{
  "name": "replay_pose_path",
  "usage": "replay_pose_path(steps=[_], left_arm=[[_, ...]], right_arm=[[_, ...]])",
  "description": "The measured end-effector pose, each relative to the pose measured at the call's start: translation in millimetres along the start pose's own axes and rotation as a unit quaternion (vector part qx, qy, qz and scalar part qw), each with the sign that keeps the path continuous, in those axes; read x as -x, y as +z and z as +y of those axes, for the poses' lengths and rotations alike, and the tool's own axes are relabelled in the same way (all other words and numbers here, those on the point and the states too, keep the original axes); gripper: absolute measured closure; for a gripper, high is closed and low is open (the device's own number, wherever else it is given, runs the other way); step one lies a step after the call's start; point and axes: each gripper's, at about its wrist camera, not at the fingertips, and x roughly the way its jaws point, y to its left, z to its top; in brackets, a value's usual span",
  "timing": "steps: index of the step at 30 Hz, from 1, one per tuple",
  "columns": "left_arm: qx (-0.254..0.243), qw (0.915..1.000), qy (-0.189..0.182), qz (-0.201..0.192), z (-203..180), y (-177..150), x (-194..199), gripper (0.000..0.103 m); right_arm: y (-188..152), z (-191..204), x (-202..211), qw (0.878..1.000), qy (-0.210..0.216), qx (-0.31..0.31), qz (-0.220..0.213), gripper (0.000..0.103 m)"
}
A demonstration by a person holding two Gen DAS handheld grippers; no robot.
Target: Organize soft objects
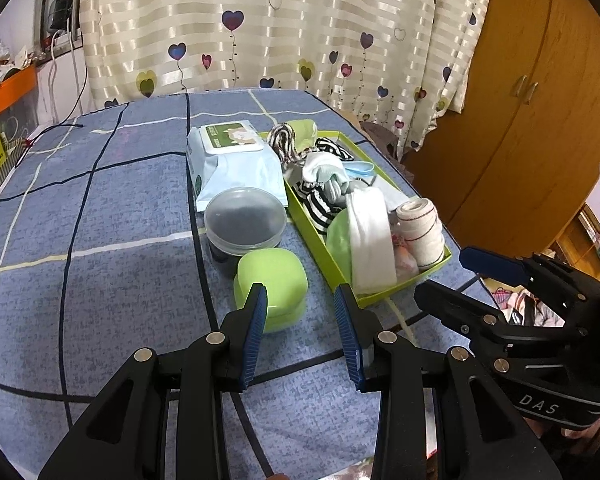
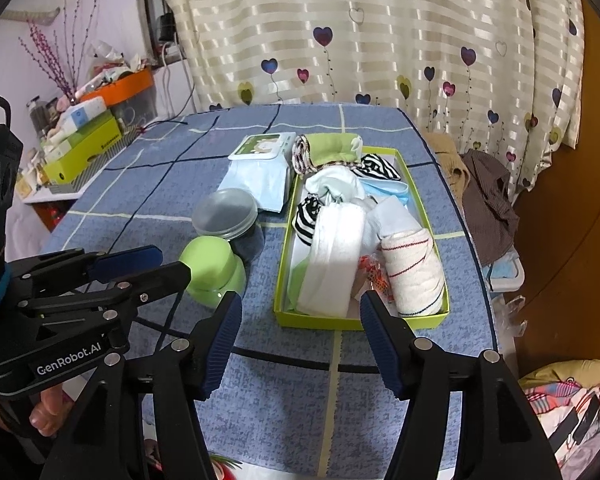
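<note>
A lime green tray (image 1: 320,246) (image 2: 424,322) on the blue checked table holds several soft items: a folded white cloth (image 1: 370,236) (image 2: 334,256), a rolled white towel with red stripes (image 1: 420,232) (image 2: 412,272), striped socks (image 1: 318,206) (image 2: 306,216) and white socks (image 2: 334,184). My left gripper (image 1: 300,300) is open and empty, just in front of a green soap box (image 1: 272,280). My right gripper (image 2: 300,312) is open and empty, at the tray's near edge. Each gripper shows in the other's view.
A wet wipes pack (image 1: 232,160) (image 2: 260,164), a clear round lidded jar (image 1: 244,220) (image 2: 226,214) and the green soap box (image 2: 210,270) stand left of the tray. Boxes and clutter lie off the table's left. A curtain hangs behind; a wooden wardrobe (image 1: 532,120) is right.
</note>
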Motion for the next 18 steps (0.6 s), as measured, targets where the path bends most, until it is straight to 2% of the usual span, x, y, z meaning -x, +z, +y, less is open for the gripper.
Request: replay_pose_path(steps=[18], left_arm=[[-0.014, 0.9996, 0.021, 0.010, -4.9, -1.5, -6.4, 0.067]], right_arm=[[-2.0, 1.0, -7.3, 1.000, 0.001, -0.001, 0.007, 0.041]])
